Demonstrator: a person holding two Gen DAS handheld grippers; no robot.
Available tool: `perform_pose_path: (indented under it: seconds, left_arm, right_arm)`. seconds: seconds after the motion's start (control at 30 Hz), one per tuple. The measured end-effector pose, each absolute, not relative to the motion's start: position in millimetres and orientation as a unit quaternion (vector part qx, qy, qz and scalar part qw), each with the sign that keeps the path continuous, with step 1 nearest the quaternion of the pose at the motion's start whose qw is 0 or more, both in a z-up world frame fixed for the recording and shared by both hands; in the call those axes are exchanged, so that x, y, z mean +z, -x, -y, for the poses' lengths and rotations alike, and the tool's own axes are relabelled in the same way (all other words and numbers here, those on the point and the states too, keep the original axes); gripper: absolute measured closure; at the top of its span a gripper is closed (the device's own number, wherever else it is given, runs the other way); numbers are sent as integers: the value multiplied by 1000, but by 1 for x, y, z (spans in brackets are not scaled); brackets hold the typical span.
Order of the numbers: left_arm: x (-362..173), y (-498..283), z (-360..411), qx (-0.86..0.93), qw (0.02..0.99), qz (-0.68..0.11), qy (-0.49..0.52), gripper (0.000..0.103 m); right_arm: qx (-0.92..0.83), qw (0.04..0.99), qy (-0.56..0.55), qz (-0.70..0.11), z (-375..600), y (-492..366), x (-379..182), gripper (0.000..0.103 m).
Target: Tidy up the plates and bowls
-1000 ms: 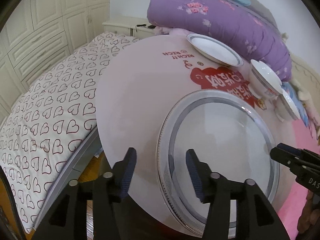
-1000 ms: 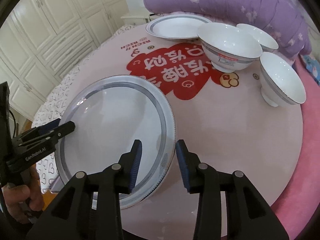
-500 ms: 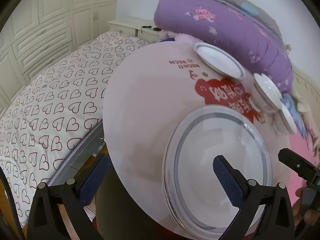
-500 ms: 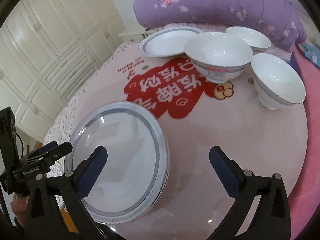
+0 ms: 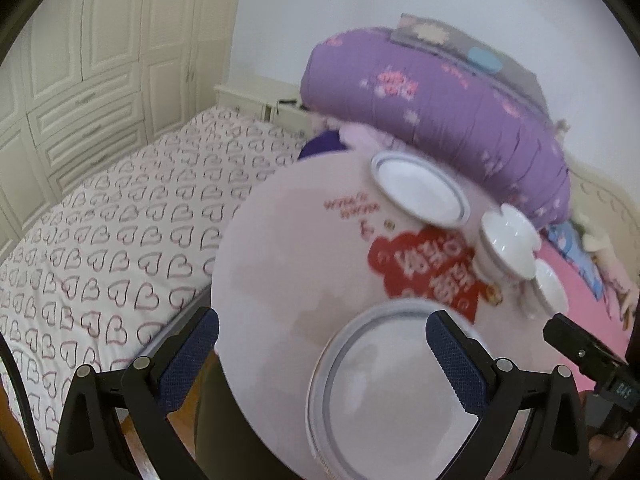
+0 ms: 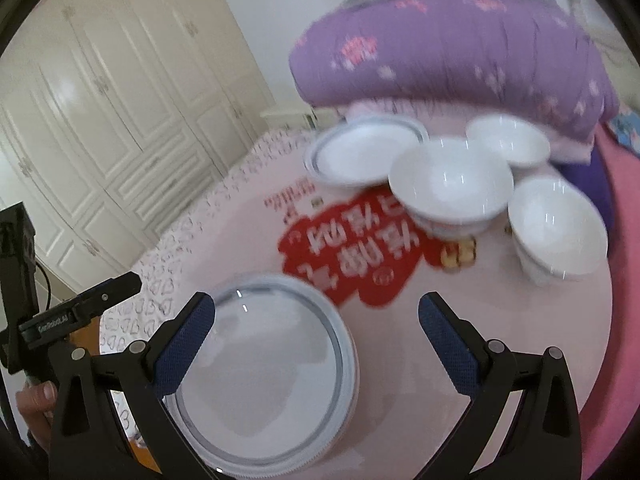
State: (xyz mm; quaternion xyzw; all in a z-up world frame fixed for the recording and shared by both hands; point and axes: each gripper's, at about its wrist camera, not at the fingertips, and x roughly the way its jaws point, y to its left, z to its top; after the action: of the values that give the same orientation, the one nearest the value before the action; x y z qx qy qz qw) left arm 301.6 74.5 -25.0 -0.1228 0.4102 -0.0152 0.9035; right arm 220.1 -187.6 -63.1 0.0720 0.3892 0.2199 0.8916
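A stack of large white plates with grey rims (image 5: 384, 392) (image 6: 268, 364) lies at the near edge of the round pink table (image 5: 288, 264) (image 6: 500, 320). My left gripper (image 5: 320, 348) hangs above it, jaws wide open and empty. My right gripper (image 6: 316, 332) is also wide open and empty, above the plates' right side. A smaller grey-rimmed plate (image 5: 418, 188) (image 6: 364, 152) sits at the far edge. Three white bowls stand at the right: a big one (image 6: 450, 184), one behind it (image 6: 508, 140), one nearest the rim (image 6: 558, 228); the left wrist view shows them bunched together (image 5: 508, 240).
A rolled purple quilt (image 5: 432, 96) (image 6: 452, 44) lies behind the table. A bed with a heart-patterned sheet (image 5: 104, 240) runs along the left, with white wardrobes (image 6: 104, 120) beyond. A pink cover (image 6: 624, 240) borders the right. A hand (image 6: 34, 400) holds the left gripper's handle.
Both grippers went from nearly shut at the plate stack's rim to wide open, then rose and drew back. The stack now looks smaller and lower in both views.
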Motion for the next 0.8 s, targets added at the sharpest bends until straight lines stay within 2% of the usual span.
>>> perform_pose_path:
  seconds: [0.13,0.4,0.8]
  left_arm:
    - [-7,-303,-71,-23,913,-391,117,1]
    - [18,-330,-58,-35,926,-364,94,1]
    - [15,-442,-49,-26,926,-362,102,1]
  right_arm:
    - [226,904,-71,-357,189,-227,-46,0]
    - [214,912,-52,-346,198,-271,-22,0]
    - [206,906,-8,-370,204,-371,-4,0]
